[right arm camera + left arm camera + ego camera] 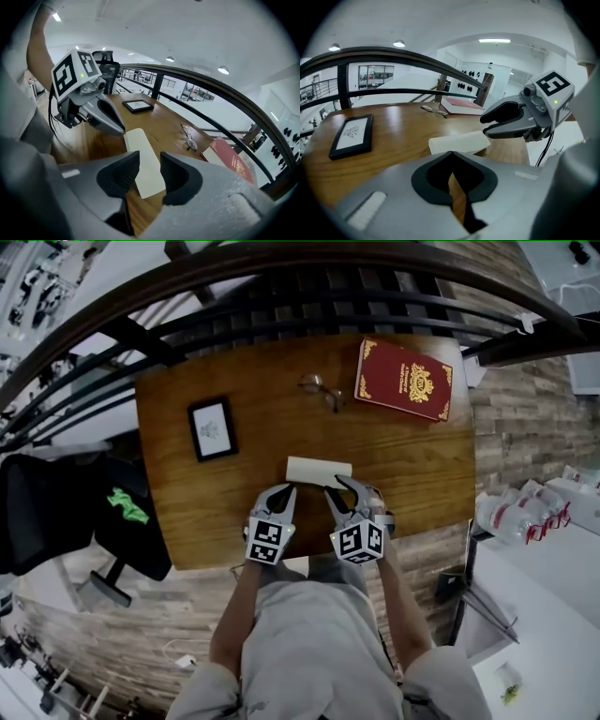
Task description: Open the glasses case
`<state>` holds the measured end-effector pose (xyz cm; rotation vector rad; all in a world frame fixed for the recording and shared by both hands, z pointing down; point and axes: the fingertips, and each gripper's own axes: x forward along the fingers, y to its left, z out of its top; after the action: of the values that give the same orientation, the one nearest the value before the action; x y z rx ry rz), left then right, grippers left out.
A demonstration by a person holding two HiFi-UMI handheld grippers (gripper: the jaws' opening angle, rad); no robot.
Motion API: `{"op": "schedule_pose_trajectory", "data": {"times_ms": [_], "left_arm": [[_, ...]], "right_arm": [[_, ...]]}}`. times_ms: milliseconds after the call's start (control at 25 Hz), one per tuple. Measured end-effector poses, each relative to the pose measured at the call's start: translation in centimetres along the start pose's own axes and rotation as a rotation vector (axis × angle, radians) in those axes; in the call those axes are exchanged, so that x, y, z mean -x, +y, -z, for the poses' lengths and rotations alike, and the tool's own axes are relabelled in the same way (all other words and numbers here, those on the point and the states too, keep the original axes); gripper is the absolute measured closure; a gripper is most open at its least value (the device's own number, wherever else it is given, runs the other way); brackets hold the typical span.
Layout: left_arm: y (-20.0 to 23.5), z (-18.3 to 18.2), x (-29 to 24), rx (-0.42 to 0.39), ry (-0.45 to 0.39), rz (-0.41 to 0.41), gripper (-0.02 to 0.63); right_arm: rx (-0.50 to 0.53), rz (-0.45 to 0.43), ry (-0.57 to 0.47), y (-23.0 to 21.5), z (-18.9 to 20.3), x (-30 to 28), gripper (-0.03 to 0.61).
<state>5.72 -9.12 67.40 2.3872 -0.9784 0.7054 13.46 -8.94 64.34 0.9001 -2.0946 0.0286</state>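
Right hand-held gripper (150, 172) half open, empty; left hand-held gripper (451, 164) closed, empty. Risk: the unbraced glasses case (140, 145) skids across the smooth desk (187, 507) and its lid stays shut.

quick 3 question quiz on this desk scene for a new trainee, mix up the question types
1. True or false: the glasses case already lies open on the table.
2. Which thing lies closest to the red book? A) picture frame B) glasses C) glasses case
3. Fill in: in its own view, the jaws of the right gripper stand ____, with nothing clamped between them.

Key: 1 false, it is closed; 2 B; 3 apart.
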Motion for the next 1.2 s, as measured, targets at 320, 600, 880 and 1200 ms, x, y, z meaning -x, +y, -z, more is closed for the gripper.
{"op": "schedule_pose_trajectory", "data": {"times_ms": [320, 600, 880, 1200], "left_arm": [[-0.2, 0.6, -0.8, 0.041, 0.011, -0.035, 0.594], [-0.7, 0.7, -1.4, 0.071, 0.010, -0.063, 0.594], [-0.8, 1.0, -1.9, 0.087, 0.019, -0.085, 0.594], [-0.9, 1.3, -2.4, 0.094, 0.030, -0.090, 0.594]], "right_arm": [[0.118, -0.073, 0.035, 0.6, 0.8, -1.2, 0.350], [0.192, -0.130, 0.067, 0.8, 1.8, -2.3, 0.301], [0.235, -0.185, 0.099, 1.0, 2.7, -3.5, 0.285], [0.247, -0.211, 0.130, 1.1, 3.4, -4.6, 0.282]]}}
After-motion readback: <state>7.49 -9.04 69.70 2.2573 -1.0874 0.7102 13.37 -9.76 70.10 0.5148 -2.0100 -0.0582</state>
